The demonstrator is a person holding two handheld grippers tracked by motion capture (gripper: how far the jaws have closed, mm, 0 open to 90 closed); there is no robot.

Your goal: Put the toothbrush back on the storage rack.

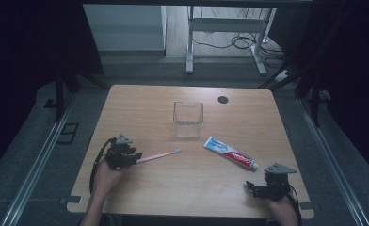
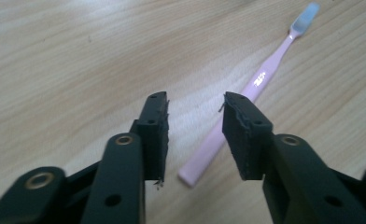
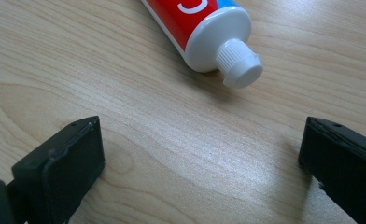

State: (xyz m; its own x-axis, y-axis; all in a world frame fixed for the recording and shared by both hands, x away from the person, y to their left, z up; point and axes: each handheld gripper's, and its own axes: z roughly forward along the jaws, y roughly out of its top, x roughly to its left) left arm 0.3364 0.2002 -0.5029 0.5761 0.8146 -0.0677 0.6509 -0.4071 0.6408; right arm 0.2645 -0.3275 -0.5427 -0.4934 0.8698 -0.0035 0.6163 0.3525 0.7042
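High view first: a clear cup [image 1: 188,118] stands at the centre of the wooden table [image 1: 145,101], a toothpaste tube [image 1: 230,153] lies right of centre, and a pink toothbrush [image 1: 158,156] lies left of centre. The left gripper [image 1: 134,157] sits at its handle end, the right gripper [image 1: 249,186] at lower right near the tube's cap.

Left gripper view: jaws apart, released, the toothbrush [image 2: 246,99] handle end lying between them, bristles at upper right.

Right gripper view: jaws spread wide, gripping nothing, and the tube's white cap [image 3: 239,64] lies at the top centre on bare wood.
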